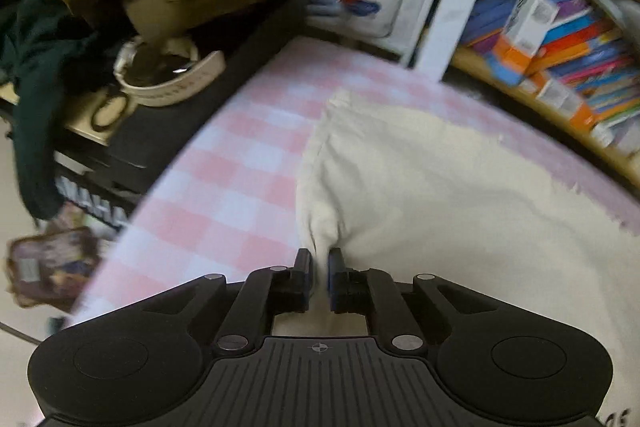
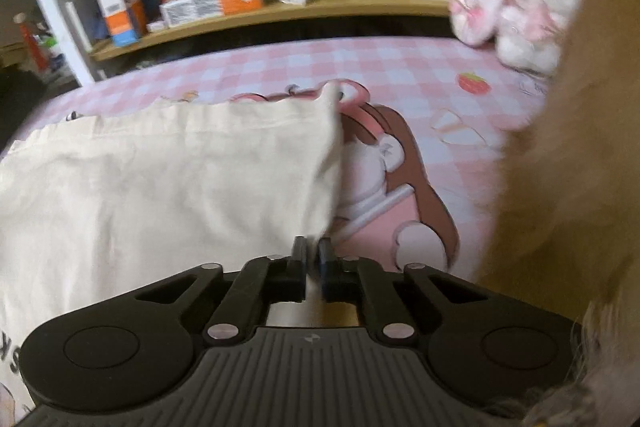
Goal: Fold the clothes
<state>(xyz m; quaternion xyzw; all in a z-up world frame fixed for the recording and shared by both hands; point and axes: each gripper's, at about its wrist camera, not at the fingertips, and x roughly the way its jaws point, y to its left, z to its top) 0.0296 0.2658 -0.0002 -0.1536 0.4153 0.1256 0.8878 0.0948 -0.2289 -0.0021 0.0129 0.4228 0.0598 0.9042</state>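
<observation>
The left gripper (image 1: 319, 257) is pinched tight on the near left corner of the cream garment (image 1: 460, 187), the right gripper (image 2: 313, 247) clamped likewise on its near right corner, and the garment lies spread over the pink checked bed (image 2: 460, 75) below the bookshelf (image 2: 280, 11).

A bedroom: pink checked bedsheet (image 2: 280, 63), plush toy (image 2: 516, 3), crowded bookshelf (image 2: 280, 9).
</observation>
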